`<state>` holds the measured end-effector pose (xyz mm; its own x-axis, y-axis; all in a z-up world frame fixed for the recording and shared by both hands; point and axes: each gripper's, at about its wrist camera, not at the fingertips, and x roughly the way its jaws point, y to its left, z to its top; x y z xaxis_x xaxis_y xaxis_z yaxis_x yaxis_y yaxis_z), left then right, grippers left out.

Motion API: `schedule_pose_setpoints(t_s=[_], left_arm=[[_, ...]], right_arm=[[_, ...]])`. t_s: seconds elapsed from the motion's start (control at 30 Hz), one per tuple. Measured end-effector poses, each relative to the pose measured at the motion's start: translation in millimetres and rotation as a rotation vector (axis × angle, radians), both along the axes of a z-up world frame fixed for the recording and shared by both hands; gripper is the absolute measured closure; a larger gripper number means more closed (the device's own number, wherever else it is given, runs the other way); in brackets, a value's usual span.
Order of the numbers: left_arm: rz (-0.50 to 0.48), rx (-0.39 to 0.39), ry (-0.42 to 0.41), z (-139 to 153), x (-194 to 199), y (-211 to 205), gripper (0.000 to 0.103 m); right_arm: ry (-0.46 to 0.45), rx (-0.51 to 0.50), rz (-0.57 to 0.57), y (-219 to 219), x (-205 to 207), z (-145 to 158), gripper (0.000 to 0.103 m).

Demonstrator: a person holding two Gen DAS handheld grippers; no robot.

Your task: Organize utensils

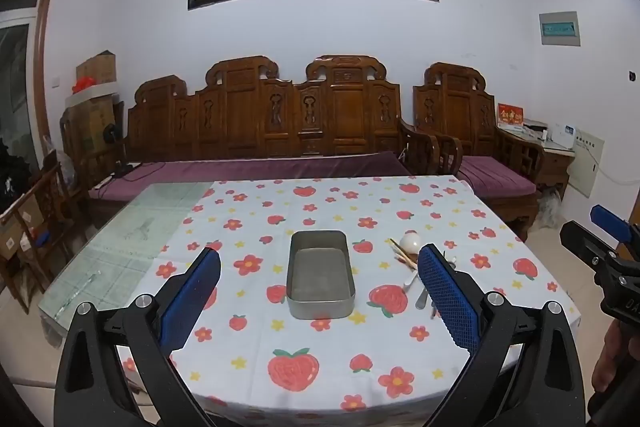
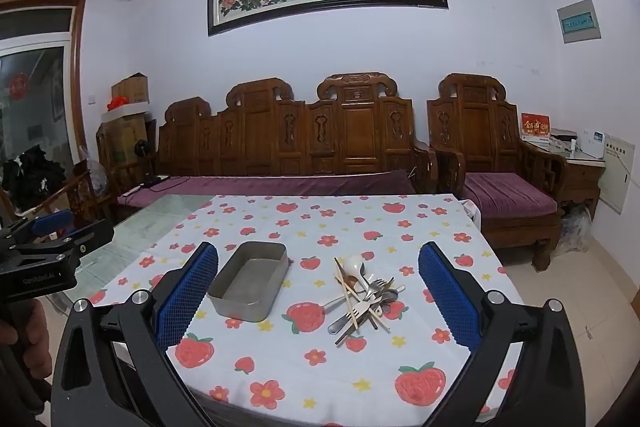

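An empty rectangular metal tray point(image 1: 320, 277) point(image 2: 250, 281) sits on the flower-print tablecloth point(image 1: 320, 203) point(image 2: 320, 223). To its right lies a pile of utensils point(image 2: 366, 297): metal forks and spoons, wooden chopsticks point(image 2: 347, 293) and a white ceramic spoon point(image 2: 355, 263). In the left wrist view the pile point(image 1: 412, 263) is partly hidden behind my right finger. My left gripper point(image 1: 318, 301) is open and empty, above the table's near edge, facing the tray. My right gripper point(image 2: 318, 301) is open and empty, facing the gap between tray and pile.
The bare glass tabletop point(image 1: 120, 239) shows left of the cloth. A carved wooden sofa point(image 1: 272, 123) and armchair point(image 1: 480, 131) stand behind the table. The other gripper shows at the frame edge in the left wrist view point(image 1: 600, 255) and in the right wrist view point(image 2: 44, 251).
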<state>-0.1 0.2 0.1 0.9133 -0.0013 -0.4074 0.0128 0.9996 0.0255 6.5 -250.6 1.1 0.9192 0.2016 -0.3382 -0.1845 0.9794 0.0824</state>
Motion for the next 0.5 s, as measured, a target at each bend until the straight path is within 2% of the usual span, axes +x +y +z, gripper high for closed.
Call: schedule_pose_setpoints(t_s=[0.17, 0.5], left_arm=[[0.0, 0.0, -0.001, 0.0, 0.2, 0.1, 0.008], [0.0, -0.001, -0.003, 0.0, 0.2, 0.2, 0.008]], right_arm=[[-0.005, 0.003, 0.002, -2.4, 0.4, -3.2, 0.002], [-0.005, -0.001, 0.001, 6.3, -4.9, 15.0, 0.002]])
